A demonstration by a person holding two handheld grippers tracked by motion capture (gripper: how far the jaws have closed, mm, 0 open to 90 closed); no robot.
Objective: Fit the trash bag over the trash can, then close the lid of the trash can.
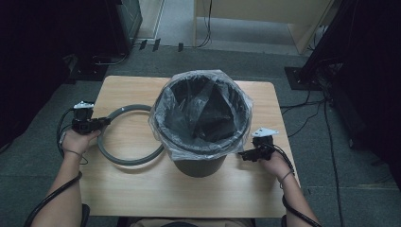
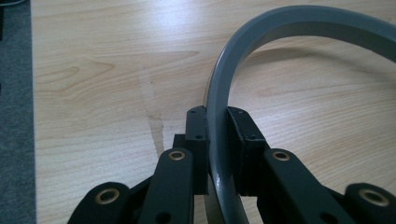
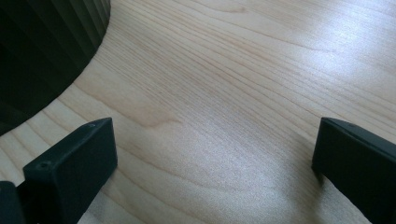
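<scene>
Grey ring (image 1: 126, 160) lies flat on the wooden bench (image 1: 142, 189), left of the bin, its right arc running just under the bin's overhanging liner; in the left gripper view the ring (image 2: 224, 93) curves up and away to the right across the pale wood grain, its band standing on edge between the two black pads; left claw (image 1: 105, 121) is clenched on the ring at its upper left arc, pads pressed to both faces of the band; left hand (image 1: 78, 140) holds that gripper at the bench's left edge, cable trailing down beside the forearm; dark bin (image 1: 198, 163) stands upright near the bench's middle, lined with a clear plastic bag (image 1: 163, 111) folded out over the rim and crumpled down inside; right claw (image 1: 242, 154) rests low on the bench just right of the bin's base, pointing toward it, jaws spread wide and grasping nothing; in the right gripper view bare wood lies between the two pads, and the bin's ribbed dark wall (image 3: 46, 42) shows at upper left; right hand (image 1: 274, 161) grips that gripper near the bench's right edge; grey carpeted floor (image 1: 359, 189) surrounds the bench.
</scene>
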